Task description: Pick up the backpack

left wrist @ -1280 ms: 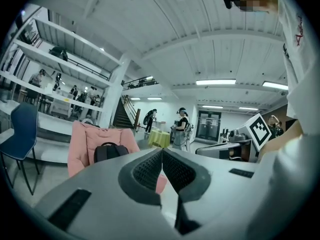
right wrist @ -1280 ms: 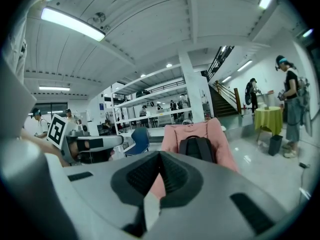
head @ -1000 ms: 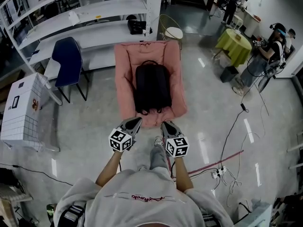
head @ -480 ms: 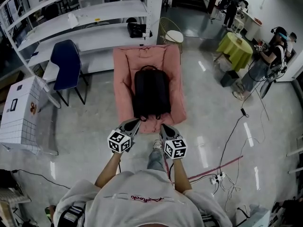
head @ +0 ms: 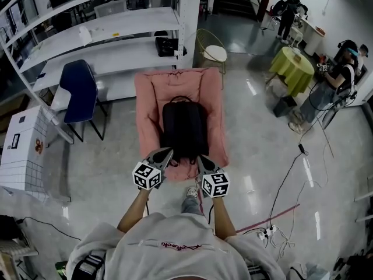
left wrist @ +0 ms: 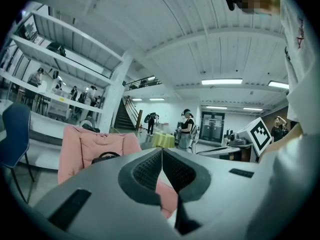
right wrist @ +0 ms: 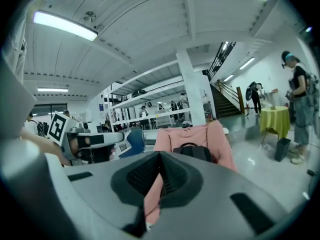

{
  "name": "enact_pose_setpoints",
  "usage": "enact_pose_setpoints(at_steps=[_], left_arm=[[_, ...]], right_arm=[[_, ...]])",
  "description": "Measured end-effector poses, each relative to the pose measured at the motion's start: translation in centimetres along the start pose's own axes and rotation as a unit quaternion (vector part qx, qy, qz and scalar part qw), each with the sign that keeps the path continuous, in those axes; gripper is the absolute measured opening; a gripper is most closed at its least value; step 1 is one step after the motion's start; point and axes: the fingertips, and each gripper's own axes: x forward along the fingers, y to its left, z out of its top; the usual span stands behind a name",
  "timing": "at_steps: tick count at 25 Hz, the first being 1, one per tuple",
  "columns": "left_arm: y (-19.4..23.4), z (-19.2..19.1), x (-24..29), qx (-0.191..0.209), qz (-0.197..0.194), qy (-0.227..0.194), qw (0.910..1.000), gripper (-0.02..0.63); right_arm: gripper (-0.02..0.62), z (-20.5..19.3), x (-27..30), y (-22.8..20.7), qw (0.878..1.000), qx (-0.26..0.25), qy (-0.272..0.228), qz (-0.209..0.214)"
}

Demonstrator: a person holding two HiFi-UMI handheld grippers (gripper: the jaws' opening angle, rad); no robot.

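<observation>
Head view: arms stretched forward, left gripper (head: 167,152) and right gripper (head: 201,157) side by side, both closed and empty. Backpack (head: 184,127) lies on pink cushion (head: 148,101).

Left tongs (head: 162,154), right tongs (head: 203,160) side by side, jaws together, empty.

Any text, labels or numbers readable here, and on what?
Nothing can be read clearly.
Red script on the person's white shirt: too small to read.
Dark label and red mark on the white box: too blurred to read.
On the cubes of the left gripper and right gripper: square marker patterns only, no letters.
</observation>
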Motion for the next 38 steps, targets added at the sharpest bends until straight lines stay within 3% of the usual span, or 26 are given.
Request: enact_pose_setpoints(at_steps=[12, 23, 38], left_arm=[[5.6, 3.5, 9.3, -0.003, 0.032, -0.004, 0.9995, 0.014], [7.6, 6.1, 19.2, 0.027, 0.037, -0.012, 0.9989, 0.011], [10.1, 5.2, 22.6, 0.022, 0.061, 0.013, 0.9978, 0.009]], right_arm=[[0.018, 5.0, 8.1, -7.4, 0.999, -0.012, 0.012, 0.039], [0.018, 9.2, 13.4, -15.5, 0.997, -0.020, 0.002, 0.069], [0.018, 9.4, 17.6, -18.4, 0.995, -0.010, 0.011, 0.099]])
